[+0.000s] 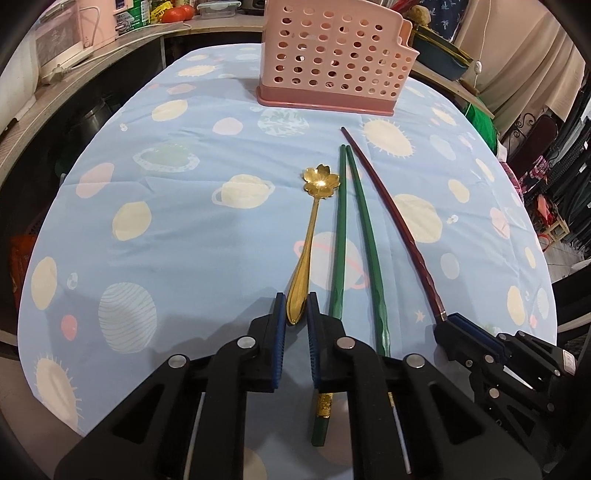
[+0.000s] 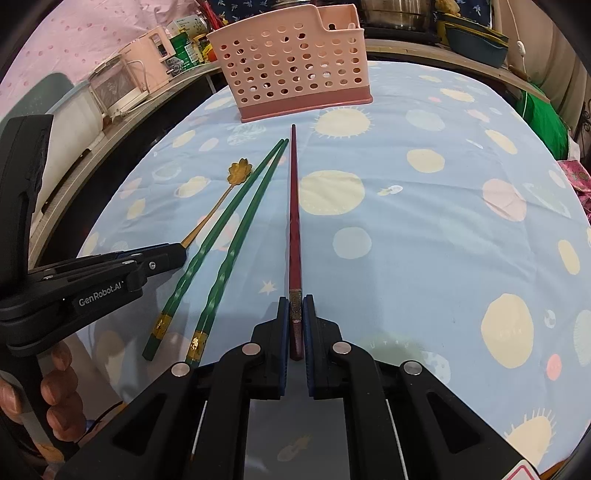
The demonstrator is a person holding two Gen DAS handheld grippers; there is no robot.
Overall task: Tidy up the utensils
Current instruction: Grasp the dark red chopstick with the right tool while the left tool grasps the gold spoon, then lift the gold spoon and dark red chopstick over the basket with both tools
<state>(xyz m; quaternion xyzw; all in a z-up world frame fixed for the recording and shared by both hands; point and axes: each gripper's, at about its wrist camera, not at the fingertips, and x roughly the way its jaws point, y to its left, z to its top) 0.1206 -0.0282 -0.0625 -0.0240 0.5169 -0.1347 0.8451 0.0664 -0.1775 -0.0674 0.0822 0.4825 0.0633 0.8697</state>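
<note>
A gold flower-bowl spoon lies on the blue tablecloth; my left gripper has its blue pads around the handle end, closed on it. Two green chopsticks lie just right of it. My right gripper is shut on the thick end of a dark red chopstick, which points at the pink perforated utensil holder. The holder also shows in the left wrist view. The spoon, the green chopsticks and the left gripper also show in the right wrist view.
The table has a planet-patterned cloth. A counter with pink appliances and food jars runs along the back left. A green bundle and bowls sit at the back right.
</note>
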